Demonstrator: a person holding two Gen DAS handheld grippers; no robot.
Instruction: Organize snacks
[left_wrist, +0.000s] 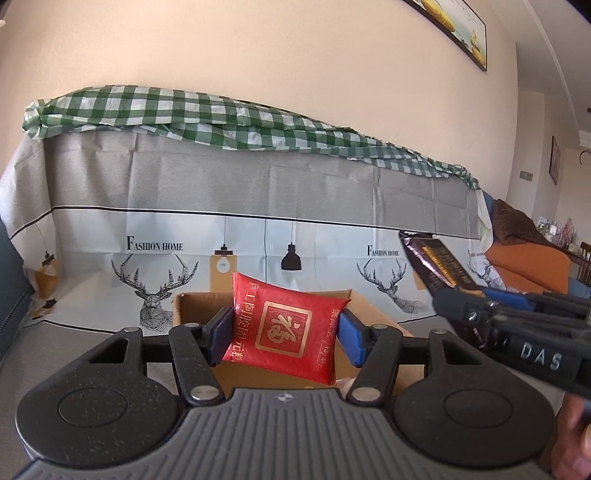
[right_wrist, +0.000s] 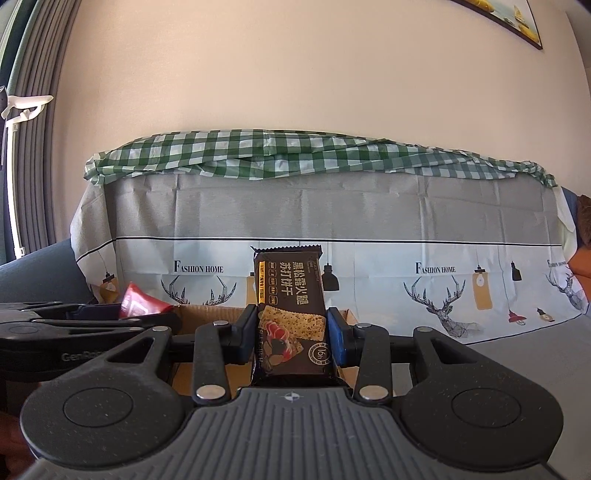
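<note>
- Nearest in both wrist views sits each tool's own ribbed grey housing with two round black discs and black linkage arms leading forward to blue-padded fingers.
- Between those pads, the left gripper (left_wrist: 284, 330) is clamped on a red square pillow-shaped snack pouch (left_wrist: 286, 328) printed with a gold-framed character; both pads press its side edges and the pouch sits tilted.
- From the right wrist view the same red pouch (right_wrist: 142, 303) shows at the left, poking up past the left tool's black body.
- At the lower right edge of the left wrist view, part of a person's hand (left_wrist: 576, 439) grips the other tool.
- Clamped in the right gripper (right_wrist: 291, 332) is a dark brown rectangular cracker packet (right_wrist: 290, 314) with gold lettering and a picture of crackers; it stands upright, pinched at its lower half, top end well above the fingers.
- From the left wrist view that brown packet (left_wrist: 437, 264) juts up at a slant from the right tool at the right side.
- Just beyond and below both snacks lies an open brown cardboard box (left_wrist: 373, 314), flaps up; the red pouch hangs over its opening, and the brown packet is above its near edge.
- Behind the box, a grey and white cloth (right_wrist: 388, 288) printed with deer heads, hanging lamps and "FASHION HOME" drapes a sofa.
- Along the sofa's top lies a green-and-white checked cloth (left_wrist: 207, 118).
- Farthest back is a cream wall with a dark-framed picture (left_wrist: 454, 26) at the upper right.
</note>
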